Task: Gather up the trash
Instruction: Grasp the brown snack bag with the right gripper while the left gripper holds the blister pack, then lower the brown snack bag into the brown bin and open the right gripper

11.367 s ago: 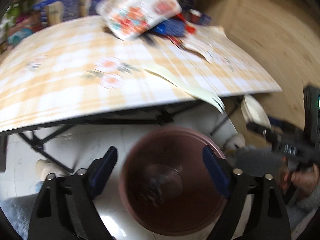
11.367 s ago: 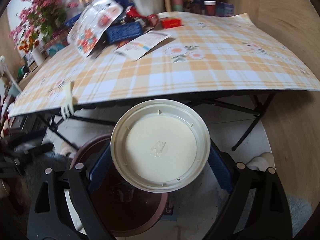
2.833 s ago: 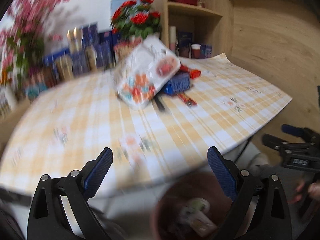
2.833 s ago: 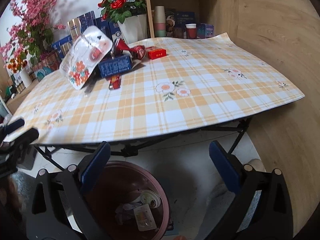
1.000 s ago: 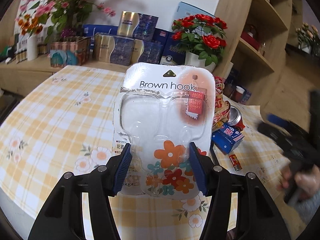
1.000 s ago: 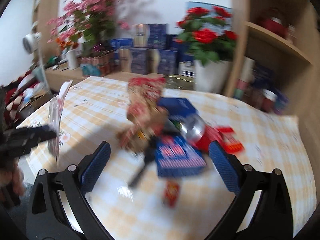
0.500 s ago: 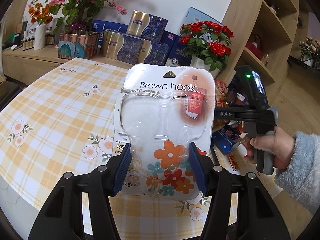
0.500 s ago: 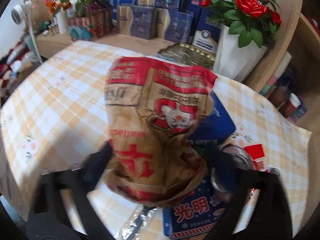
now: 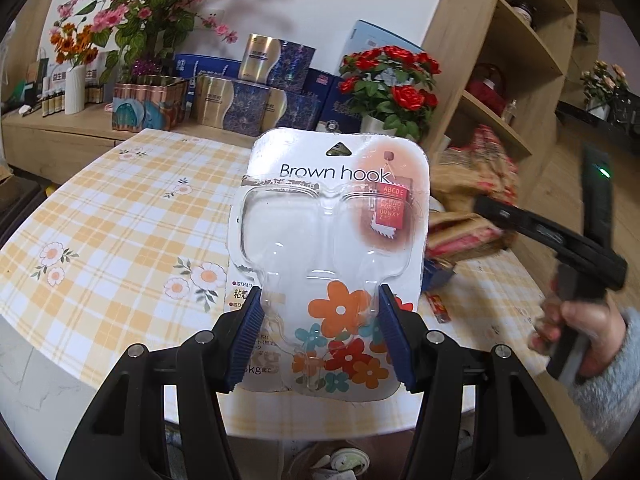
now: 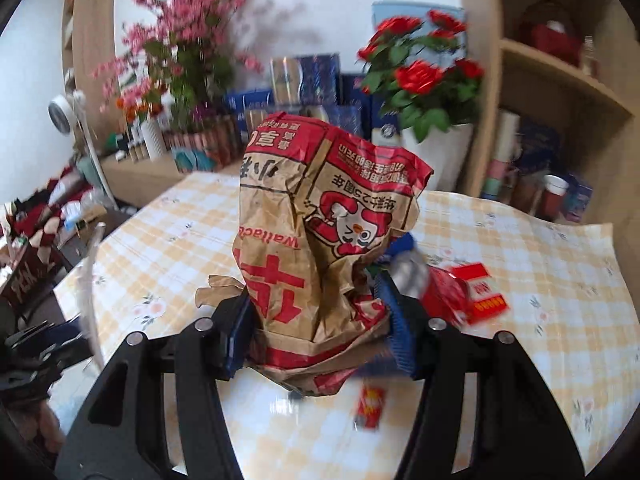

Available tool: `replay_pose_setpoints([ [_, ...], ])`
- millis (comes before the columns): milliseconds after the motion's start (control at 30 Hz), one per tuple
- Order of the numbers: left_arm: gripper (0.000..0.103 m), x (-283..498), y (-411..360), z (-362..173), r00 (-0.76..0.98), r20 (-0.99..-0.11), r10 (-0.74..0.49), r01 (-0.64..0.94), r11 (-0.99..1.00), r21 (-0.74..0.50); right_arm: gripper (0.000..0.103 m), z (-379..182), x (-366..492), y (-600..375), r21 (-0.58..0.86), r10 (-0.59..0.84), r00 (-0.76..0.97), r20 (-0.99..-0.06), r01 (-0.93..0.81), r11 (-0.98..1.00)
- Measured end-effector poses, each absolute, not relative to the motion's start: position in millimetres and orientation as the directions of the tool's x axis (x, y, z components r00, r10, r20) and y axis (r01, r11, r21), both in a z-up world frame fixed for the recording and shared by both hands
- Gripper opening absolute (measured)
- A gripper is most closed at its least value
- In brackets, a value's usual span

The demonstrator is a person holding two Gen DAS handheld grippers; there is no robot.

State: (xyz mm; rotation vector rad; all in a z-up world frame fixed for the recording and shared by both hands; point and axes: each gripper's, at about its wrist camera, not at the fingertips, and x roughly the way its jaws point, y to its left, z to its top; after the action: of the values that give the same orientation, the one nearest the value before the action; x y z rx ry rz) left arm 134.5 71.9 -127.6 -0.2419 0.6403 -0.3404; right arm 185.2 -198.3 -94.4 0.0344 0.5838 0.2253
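Observation:
My left gripper (image 9: 320,340) is shut on an empty "Brown hook" blister pack (image 9: 332,240) and holds it upright above the checked table (image 9: 120,220). My right gripper (image 10: 318,326) is shut on a crumpled red-and-brown paper food bag (image 10: 316,240) and holds it above the table (image 10: 540,320). That bag also shows in the left wrist view (image 9: 472,200), with the right gripper's body (image 9: 560,248) at the right. A red can (image 10: 444,292), a red box (image 10: 484,296), a small red wrapper (image 10: 370,406) and a blue box (image 10: 404,244) lie on the table behind the bag.
Gift boxes (image 9: 256,92), a rose pot (image 9: 392,92) and pink flowers (image 9: 140,12) stand behind the table. Wooden shelves (image 9: 520,60) rise at the right. The trash bin's contents (image 9: 340,460) show below the table's front edge.
My right gripper has closed on the paper bag and lifted it off the pile, away from the table. My left gripper still holds the blister pack, barely moved.

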Motion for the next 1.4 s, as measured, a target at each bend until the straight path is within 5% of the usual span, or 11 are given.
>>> replay_pose_setpoints([
  [267, 0.056, 94.0, 50.4, -118.6, 0.720, -0.557, -0.413, 0.301, 0.910, -0.286, 0.058, -120.6, 62.5, -231.2, 0.161, 0.224, 0.795, -0.564, -0.161, 0.974],
  [500, 0.056, 61.7, 36.5, -113.1, 0.705, -0.557, -0.440, 0.352, 0.898, -0.264, 0.058, -169.6, -7.7, -213.0, 0.116, 0.289, 0.657, -0.696, -0.294, 0.949],
  [967, 0.056, 52.7, 30.7, -114.8, 0.684, -0.567, -0.458, 0.374, 0.888, -0.267, 0.059, -272.9, 14.7, -144.2, 0.162, 0.318, 0.308, -0.897, -0.441, 0.883],
  [1233, 0.056, 55.2, 33.1, -119.6, 0.674, -0.574, -0.464, 0.372, 0.885, -0.279, 0.089, -274.8, 32.5, -144.5, 0.174, 0.314, 0.346, -0.884, -0.380, 0.909],
  [1400, 0.056, 52.7, 28.4, -126.8, 0.659, -0.586, -0.471, 0.396, 0.880, -0.262, 0.091, -255.2, 28.8, -171.8, 0.127, 0.261, 0.442, -0.858, -0.311, 0.942],
])
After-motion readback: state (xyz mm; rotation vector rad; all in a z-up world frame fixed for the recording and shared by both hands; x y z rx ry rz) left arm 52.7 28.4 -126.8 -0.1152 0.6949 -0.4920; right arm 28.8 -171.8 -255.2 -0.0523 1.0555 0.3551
